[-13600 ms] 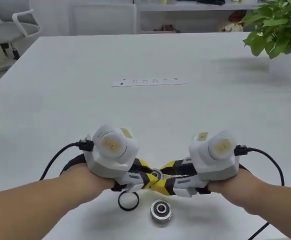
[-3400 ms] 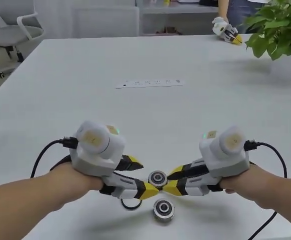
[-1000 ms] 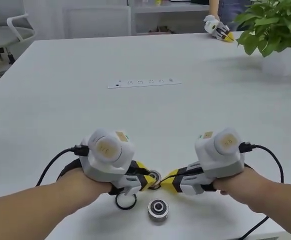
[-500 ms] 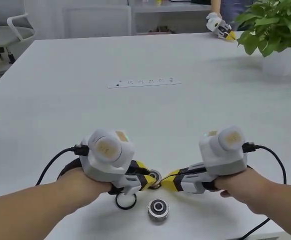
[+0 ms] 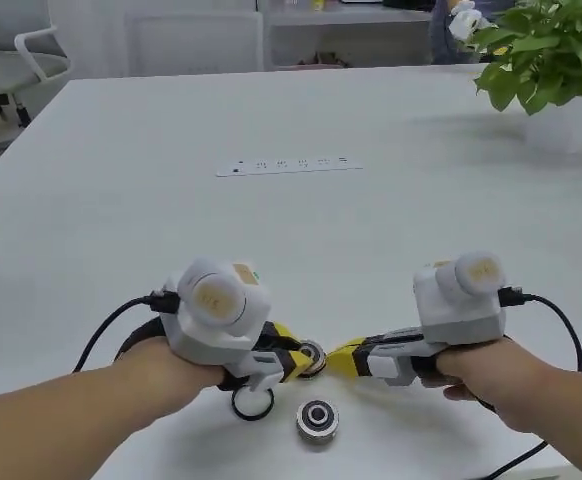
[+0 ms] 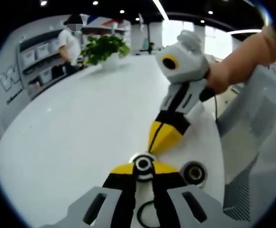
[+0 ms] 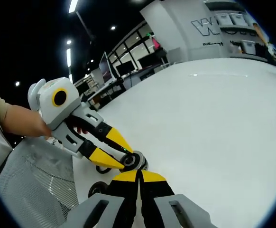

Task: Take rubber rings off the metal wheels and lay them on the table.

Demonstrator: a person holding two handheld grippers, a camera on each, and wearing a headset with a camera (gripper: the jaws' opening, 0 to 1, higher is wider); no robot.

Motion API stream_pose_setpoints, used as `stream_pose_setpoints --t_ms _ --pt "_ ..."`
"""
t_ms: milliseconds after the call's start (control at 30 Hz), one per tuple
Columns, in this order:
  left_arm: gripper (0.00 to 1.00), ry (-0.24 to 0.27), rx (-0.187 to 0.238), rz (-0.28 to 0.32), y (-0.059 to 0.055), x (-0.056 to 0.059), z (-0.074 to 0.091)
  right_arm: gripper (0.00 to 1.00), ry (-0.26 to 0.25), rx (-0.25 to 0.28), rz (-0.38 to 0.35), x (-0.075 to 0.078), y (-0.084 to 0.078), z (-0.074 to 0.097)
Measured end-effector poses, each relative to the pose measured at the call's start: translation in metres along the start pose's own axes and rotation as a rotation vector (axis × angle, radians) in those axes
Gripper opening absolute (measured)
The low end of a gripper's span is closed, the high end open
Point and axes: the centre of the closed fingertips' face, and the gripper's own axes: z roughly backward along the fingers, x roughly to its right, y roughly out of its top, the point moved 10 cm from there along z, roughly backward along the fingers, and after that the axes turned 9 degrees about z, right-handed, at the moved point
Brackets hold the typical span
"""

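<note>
Wheel (image 6: 143,164) sits clamped in our left claw (image 5: 293,362), while our right claw (image 5: 346,358), jaws pressed together on nothing, points straight at it with its tips just beside the rim. Just under the left claw a loose ring (image 5: 253,402) and a second wheel (image 5: 317,419) lie on the surface (image 5: 371,230). We judge the right claw must open to catch the rubber.

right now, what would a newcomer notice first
At the front of the table, two yellow-tipped grippers meet nose to nose: the left gripper clamps a metal wheel in its jaws, the right gripper, jaws shut, points at it. Beside them lie a loose rubber ring and a second wheel.
</note>
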Motion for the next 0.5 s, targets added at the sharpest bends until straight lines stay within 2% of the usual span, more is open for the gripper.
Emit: stream_pose_setpoints --t_ms 133,300,500 --pt "0.12 0.001 -0.002 0.004 0.0004 0.0006 0.0000 0.00 -0.004 -0.001 -0.011 0.0023 0.0002 0.0003" --pt "0.12 0.009 -0.003 0.007 0.0003 0.0014 -0.0001 0.00 0.006 0.025 -0.057 0.0022 -0.0003 0.0006" --pt "0.12 0.013 -0.004 0.006 0.0006 0.0021 -0.0002 0.00 0.005 0.023 -0.051 0.0014 0.0005 0.0003"
